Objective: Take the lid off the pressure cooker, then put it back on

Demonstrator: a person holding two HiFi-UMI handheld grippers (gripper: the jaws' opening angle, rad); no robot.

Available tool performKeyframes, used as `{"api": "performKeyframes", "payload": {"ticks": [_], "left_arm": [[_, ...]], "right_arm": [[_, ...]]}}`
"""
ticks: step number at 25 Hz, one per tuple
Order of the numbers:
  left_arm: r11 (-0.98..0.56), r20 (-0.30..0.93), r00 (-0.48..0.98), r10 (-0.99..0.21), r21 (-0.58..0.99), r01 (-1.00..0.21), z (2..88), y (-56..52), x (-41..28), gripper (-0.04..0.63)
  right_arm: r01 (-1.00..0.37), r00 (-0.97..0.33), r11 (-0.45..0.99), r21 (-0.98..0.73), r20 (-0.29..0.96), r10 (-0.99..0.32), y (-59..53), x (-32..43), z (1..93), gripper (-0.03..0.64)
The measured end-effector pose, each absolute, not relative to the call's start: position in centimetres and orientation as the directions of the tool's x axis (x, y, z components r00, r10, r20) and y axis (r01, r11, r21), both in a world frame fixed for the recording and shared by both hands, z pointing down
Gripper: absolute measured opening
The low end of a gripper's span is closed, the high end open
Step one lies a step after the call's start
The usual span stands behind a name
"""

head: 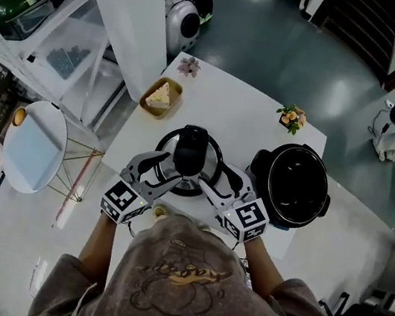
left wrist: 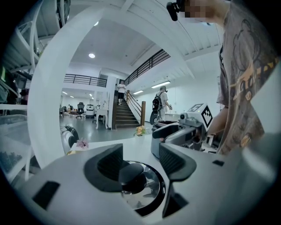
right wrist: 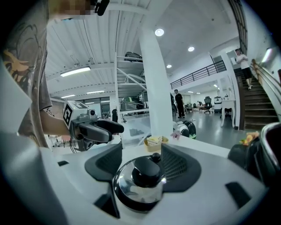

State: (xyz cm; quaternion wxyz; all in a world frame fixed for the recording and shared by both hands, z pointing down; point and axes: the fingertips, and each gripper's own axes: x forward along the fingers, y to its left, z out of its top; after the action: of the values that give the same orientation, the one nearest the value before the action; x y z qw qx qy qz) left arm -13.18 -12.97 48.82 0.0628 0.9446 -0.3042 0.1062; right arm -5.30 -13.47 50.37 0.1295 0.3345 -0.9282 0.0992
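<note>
The steel pressure cooker lid (head: 209, 155) with its long black handle is off the cooker, at the middle of the white table (head: 244, 109). My left gripper (head: 169, 170) clasps its left rim and my right gripper (head: 218, 177) its right rim. In the left gripper view the lid (left wrist: 145, 184) fills the gap between the wide-set jaws of the gripper (left wrist: 139, 160). In the right gripper view the lid (right wrist: 131, 189) likewise fills the gripper's (right wrist: 141, 160) jaws. The black cooker (head: 255, 173) stands open just right of the lid. I cannot tell whether the lid rests on the table.
A yellow bowl with a cake slice (head: 161, 98) sits behind the lid at the left. Pink flowers (head: 189, 65) and orange flowers (head: 292, 117) stand at the table's far edge. A white column (head: 127, 20) and a round side table (head: 33, 146) are to the left.
</note>
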Motion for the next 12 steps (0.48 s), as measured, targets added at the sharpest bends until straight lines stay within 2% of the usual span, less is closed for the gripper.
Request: {"api": "performKeyframes", "payload": {"ticks": [12], "left_arm": [[-0.846, 0.315, 0.813, -0.489, 0.056, -0.531, 52.2, -14.3, -12.9, 0.272]], "right_arm": [[-0.625, -0.746, 0.774, -0.106, 0.373, -0.552, -14.7, -6.8, 54.2, 0.272]]}}
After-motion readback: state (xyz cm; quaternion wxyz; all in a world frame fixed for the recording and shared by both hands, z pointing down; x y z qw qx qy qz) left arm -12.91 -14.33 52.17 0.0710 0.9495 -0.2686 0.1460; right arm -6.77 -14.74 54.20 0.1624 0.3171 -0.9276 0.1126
